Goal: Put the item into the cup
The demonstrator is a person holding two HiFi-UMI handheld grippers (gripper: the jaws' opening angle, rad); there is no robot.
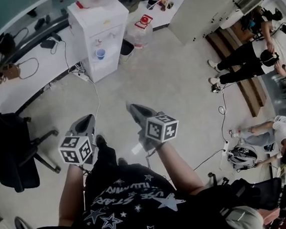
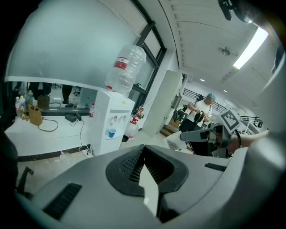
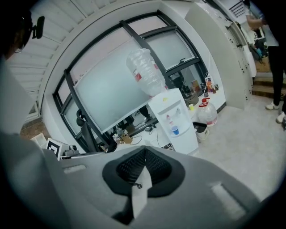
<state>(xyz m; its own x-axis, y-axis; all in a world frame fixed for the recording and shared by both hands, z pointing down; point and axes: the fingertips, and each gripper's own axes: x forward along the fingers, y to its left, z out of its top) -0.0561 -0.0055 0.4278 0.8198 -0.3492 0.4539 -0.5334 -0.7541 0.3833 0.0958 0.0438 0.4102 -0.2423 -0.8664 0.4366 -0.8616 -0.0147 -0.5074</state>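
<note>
A black office chair (image 1: 13, 149) stands at far left. The grey left gripper (image 1: 88, 121) has its jaws closed together. Ahead, a small blue cup (image 1: 100, 53), contents unseen, sits in the recess of a white water dispenser (image 1: 105, 24), well apart from both grippers. Only the gripper views show the dispenser's clear upturned bottle (image 2: 126, 69) whole. The grey right gripper (image 1: 133, 109) is likewise closed. The item cannot be made out.

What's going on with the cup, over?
Left gripper, right gripper both shut, empty. Blue cup on the water dispenser, ahead. Item not seen. Cable on the floor between.
</note>
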